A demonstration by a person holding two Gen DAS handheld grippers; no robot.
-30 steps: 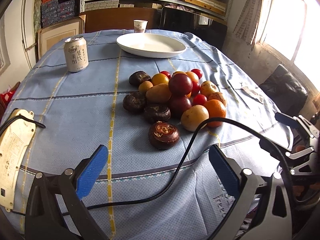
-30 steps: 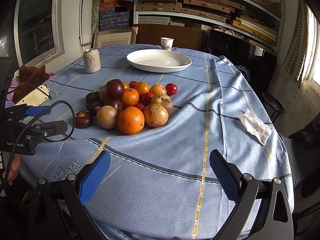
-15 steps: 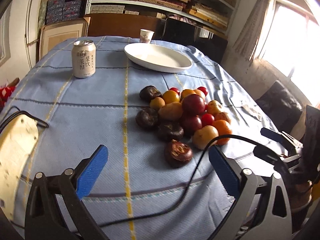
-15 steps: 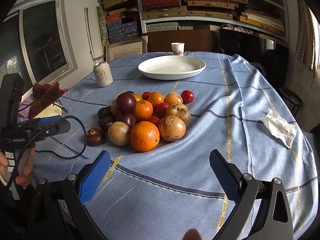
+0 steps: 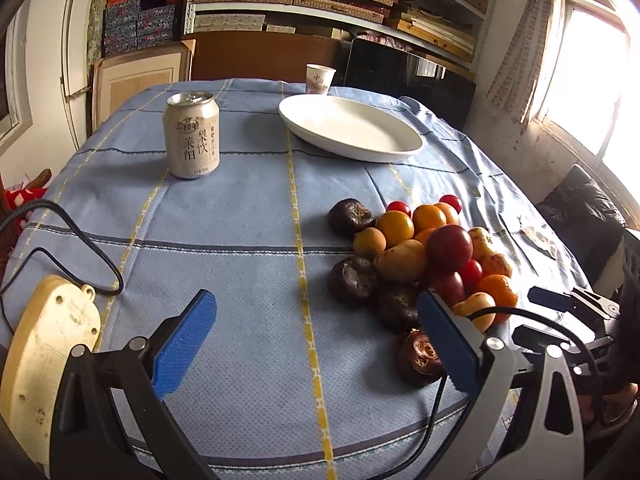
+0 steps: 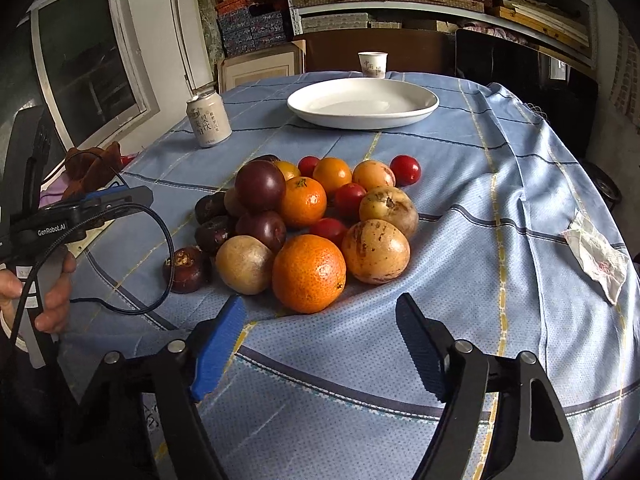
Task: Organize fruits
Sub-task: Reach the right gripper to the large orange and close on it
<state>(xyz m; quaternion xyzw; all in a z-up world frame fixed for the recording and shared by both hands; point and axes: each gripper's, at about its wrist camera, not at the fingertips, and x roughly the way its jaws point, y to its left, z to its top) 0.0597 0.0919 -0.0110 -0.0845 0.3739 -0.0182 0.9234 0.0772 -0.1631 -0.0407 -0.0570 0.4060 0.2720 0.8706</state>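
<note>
1. The heap of orange, red, tan and dark purple fruits [image 6: 312,216] lay mid-table on the blue checked cloth-covered table [image 6: 500,184], near the white oval plate [image 6: 362,102] farther back.
2. The right tool [image 6: 320,344] hovered just before the large orange [image 6: 309,273], its jaws closing with nothing between them.
3. The left tool [image 5: 316,344] stood spread and empty; its right finger hid part of the heap.
4. The pale drink can [image 5: 192,136] stood far left.
5. A hand [image 6: 48,292] appeared cut off at the left edge.
</note>
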